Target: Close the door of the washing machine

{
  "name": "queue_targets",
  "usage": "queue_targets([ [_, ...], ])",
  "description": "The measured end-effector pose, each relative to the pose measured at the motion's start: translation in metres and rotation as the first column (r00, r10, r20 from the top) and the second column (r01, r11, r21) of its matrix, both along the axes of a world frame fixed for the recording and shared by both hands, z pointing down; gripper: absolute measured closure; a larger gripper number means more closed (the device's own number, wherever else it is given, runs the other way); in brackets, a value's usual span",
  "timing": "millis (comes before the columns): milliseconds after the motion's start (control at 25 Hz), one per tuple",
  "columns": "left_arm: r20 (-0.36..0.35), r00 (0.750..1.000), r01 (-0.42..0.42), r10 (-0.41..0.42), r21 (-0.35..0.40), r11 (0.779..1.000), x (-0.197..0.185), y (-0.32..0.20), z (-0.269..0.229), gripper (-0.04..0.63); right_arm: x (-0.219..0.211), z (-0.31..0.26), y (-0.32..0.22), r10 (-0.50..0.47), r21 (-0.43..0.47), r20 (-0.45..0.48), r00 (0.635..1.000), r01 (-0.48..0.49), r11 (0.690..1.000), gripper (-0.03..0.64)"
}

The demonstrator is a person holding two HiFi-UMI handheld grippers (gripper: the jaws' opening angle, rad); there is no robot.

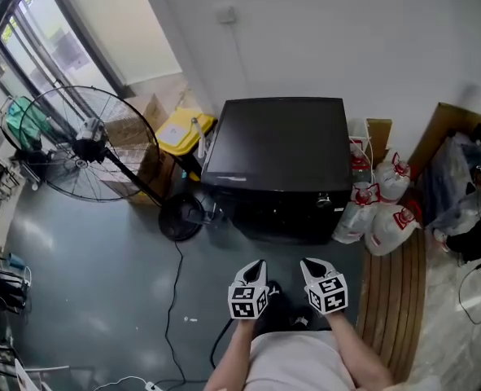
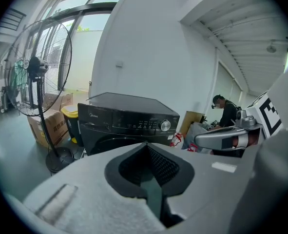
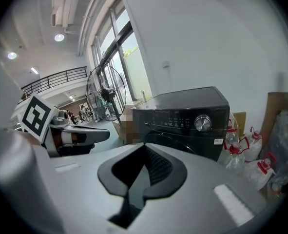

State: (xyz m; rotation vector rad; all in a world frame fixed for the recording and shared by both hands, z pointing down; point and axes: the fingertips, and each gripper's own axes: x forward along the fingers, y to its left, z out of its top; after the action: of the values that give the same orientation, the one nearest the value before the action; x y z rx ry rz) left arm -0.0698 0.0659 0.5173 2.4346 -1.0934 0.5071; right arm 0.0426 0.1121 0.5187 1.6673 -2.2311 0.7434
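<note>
Head view: washing machine faces the person, apart.
Left claw, right claw: pressed together, empty.
Door: best pushed squarely at its rim.

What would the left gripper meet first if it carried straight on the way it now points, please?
Probably the washer, on its front. The left gripper, shut and empty, aims slightly downward at it, and nothing shows between them. Depth is hard to judge here.
</note>
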Motion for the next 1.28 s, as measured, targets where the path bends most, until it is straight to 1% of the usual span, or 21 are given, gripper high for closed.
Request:
queue_targets([
  [320, -0.001, 1.0, 0.012, -0.012, -0.027, 1.0, -0.002, 0.005, 0.009, 0.591, 0.003, 0.005, 0.004, 0.005, -0.012, 0.004, 1.0, -0.005, 1.0, 0.614],
  [920, -0.001, 1.0, 0.015, -0.015, -0.015, 1.0, 0.0, 0.011, 0.009, 0.591, 0.008, 0.007, 0.011, 0.006, -0.008, -0.007, 1.0, -0.006, 1.0, 0.615],
  [1280, 0.004, 1.0, 0.013, -0.013, -0.022, 1.0, 0.001, 0.012, 0.01, 0.591, 0.009, 0.006, 0.013, 0.006, -0.011, -0.001, 1.0, -0.006, 1.0, 0.614],
])
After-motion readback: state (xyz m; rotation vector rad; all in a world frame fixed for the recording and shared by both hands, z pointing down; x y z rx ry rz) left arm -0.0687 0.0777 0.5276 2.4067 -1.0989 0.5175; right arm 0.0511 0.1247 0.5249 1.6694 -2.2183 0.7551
